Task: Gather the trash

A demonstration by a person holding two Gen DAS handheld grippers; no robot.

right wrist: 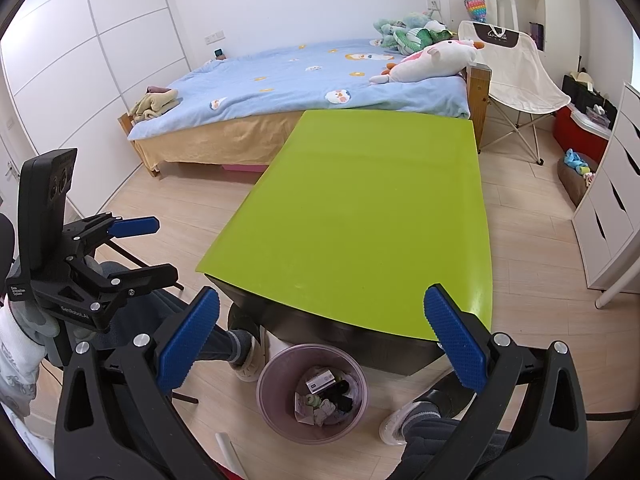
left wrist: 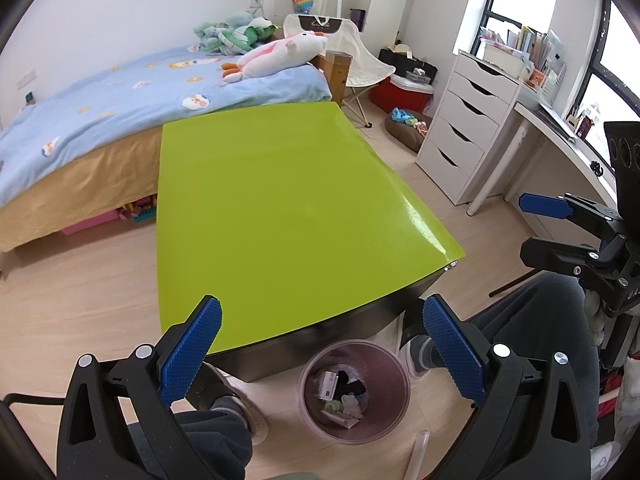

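Observation:
A pink translucent trash bin (left wrist: 354, 390) stands on the floor below the near edge of the green table (left wrist: 280, 208); it holds several pieces of trash (left wrist: 342, 394). It also shows in the right wrist view (right wrist: 312, 392) with the trash (right wrist: 326, 398) inside. My left gripper (left wrist: 320, 352) is open and empty, held above the bin. My right gripper (right wrist: 320, 344) is open and empty, also above the bin. The right gripper shows at the right edge of the left wrist view (left wrist: 560, 232), the left gripper at the left of the right wrist view (right wrist: 148, 248). The green table top (right wrist: 360, 232) is bare.
A bed (left wrist: 100, 120) with a blue cover and plush toys stands behind the table. A white drawer unit (left wrist: 468, 120) and desk are at the right, a folding chair (right wrist: 516, 76) at the back. The person's legs and slippered feet (right wrist: 244, 356) flank the bin.

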